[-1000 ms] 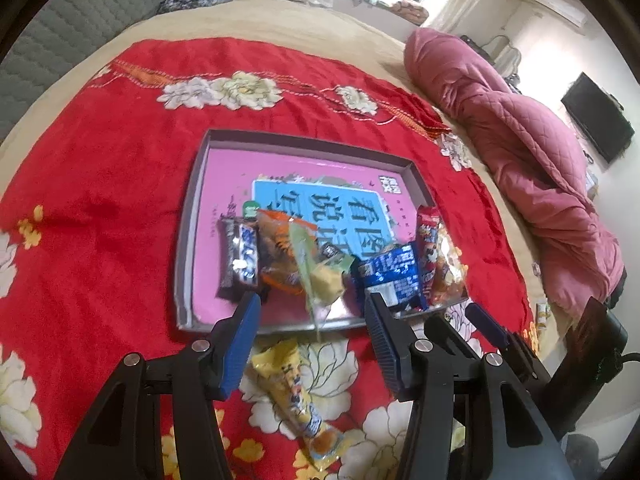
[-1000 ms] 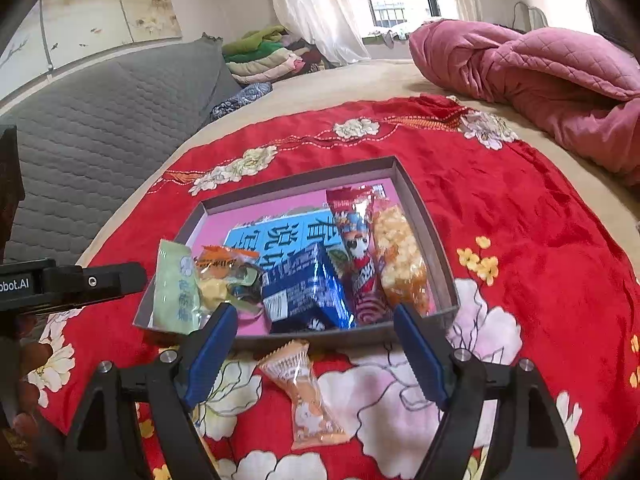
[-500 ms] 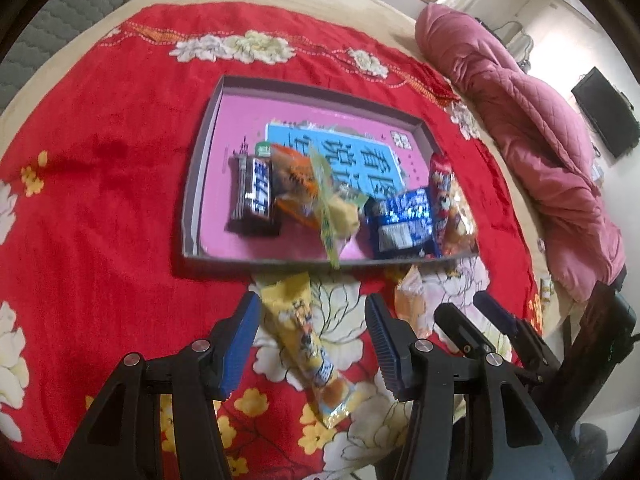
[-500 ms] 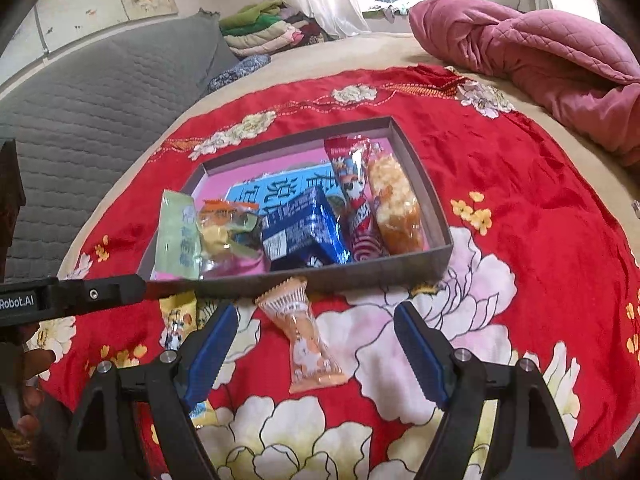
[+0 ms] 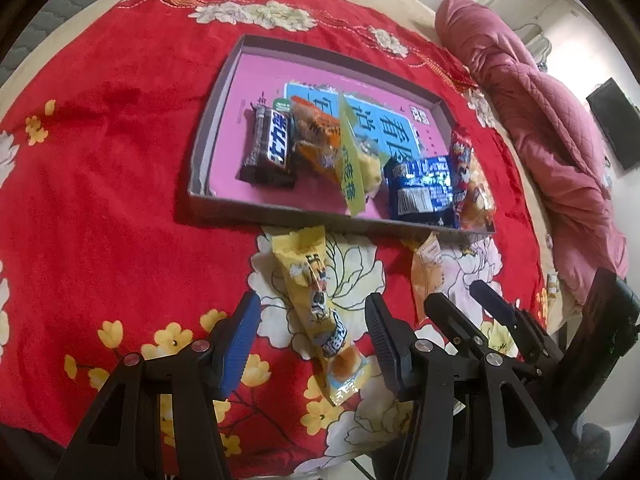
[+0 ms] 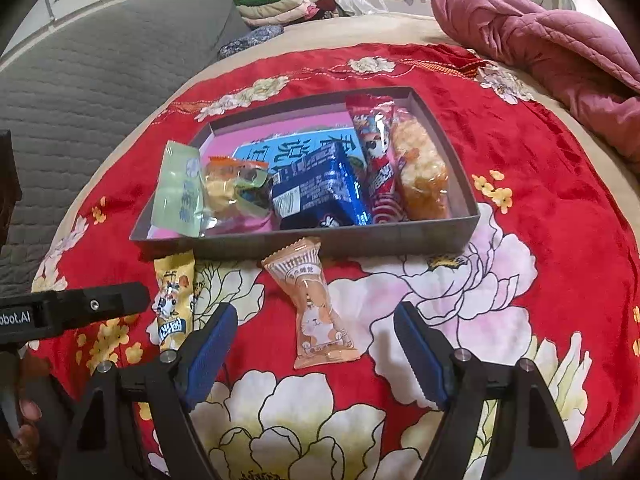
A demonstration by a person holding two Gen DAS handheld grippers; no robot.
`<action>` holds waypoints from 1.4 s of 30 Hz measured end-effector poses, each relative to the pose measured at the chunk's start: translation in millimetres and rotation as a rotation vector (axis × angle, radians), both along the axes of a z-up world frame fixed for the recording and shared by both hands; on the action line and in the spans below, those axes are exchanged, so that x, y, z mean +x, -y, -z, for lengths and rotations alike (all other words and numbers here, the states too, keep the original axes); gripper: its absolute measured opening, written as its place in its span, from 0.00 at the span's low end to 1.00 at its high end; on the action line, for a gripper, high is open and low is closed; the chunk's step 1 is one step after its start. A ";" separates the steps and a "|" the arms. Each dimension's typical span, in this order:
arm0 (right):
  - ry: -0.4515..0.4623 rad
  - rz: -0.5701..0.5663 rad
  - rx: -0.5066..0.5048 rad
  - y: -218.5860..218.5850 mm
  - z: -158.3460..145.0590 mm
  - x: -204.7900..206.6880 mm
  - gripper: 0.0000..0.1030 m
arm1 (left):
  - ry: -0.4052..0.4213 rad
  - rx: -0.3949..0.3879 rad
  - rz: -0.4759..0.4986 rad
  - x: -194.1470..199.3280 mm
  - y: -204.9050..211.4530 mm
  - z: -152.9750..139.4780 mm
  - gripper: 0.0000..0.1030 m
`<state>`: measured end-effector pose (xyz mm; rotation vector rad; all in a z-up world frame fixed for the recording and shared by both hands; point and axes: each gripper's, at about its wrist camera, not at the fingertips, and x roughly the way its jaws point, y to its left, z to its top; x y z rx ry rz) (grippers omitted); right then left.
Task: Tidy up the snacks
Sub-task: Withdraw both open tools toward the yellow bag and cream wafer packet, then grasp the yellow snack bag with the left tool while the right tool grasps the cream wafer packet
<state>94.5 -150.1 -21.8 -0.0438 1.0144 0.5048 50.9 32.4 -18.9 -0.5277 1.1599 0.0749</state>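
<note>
- The yellow snack packet (image 5: 316,308) is lying on the red floral blanket (image 5: 104,152) just in front of the shallow box (image 5: 208,136), lengthwise between the fingers of the left gripper (image 5: 312,330), which is standing spread and holding nothing; a pinch on the loose foil end is likely slipping off.
- The peach snack packet (image 6: 316,300) is lying in front of the box too, its top end touching the box wall, ahead of the right gripper (image 6: 316,344), also spread and empty; a low approach is risking snagging the soft blanket along with it.
- Inside the box, the green sachet (image 6: 178,190) is leaning upright near the front wall, so a dropped packet is liable to topple it.
- The two grippers are working close together in front of the box and could collide.
</note>
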 end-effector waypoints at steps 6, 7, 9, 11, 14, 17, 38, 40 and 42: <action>-0.029 -0.026 -0.018 -5.7 8.5 0.6 0.78 | -0.025 -0.020 0.005 -0.6 5.6 11.1 0.54; -0.031 -0.027 -0.018 -5.9 9.4 0.1 0.78 | -0.031 -0.028 0.005 -0.7 6.5 13.6 0.54; -0.039 -0.030 -0.017 -6.6 11.6 0.2 0.78 | -0.043 -0.038 0.002 -0.4 6.5 17.5 0.54; -0.044 -0.034 -0.015 -7.3 13.6 0.0 0.78 | -0.051 -0.061 -0.008 -1.0 7.0 21.4 0.54; -0.043 -0.050 -0.020 -10.1 15.8 -0.1 0.75 | -0.067 -0.081 -0.001 -0.9 12.1 27.2 0.54; -0.034 -0.071 -0.030 -14.3 17.7 -0.4 0.65 | -0.074 -0.085 0.004 0.9 17.5 31.6 0.54; 0.039 -0.125 0.020 -16.8 2.2 -6.1 0.27 | -0.013 -0.048 0.010 4.1 26.3 29.6 0.21; 0.053 -0.130 0.028 -16.9 -1.6 -7.2 0.27 | 0.018 -0.030 0.022 2.8 27.4 19.7 0.21; 0.061 -0.130 0.041 -16.2 -4.0 -7.5 0.27 | 0.051 -0.018 0.025 1.6 26.6 6.9 0.21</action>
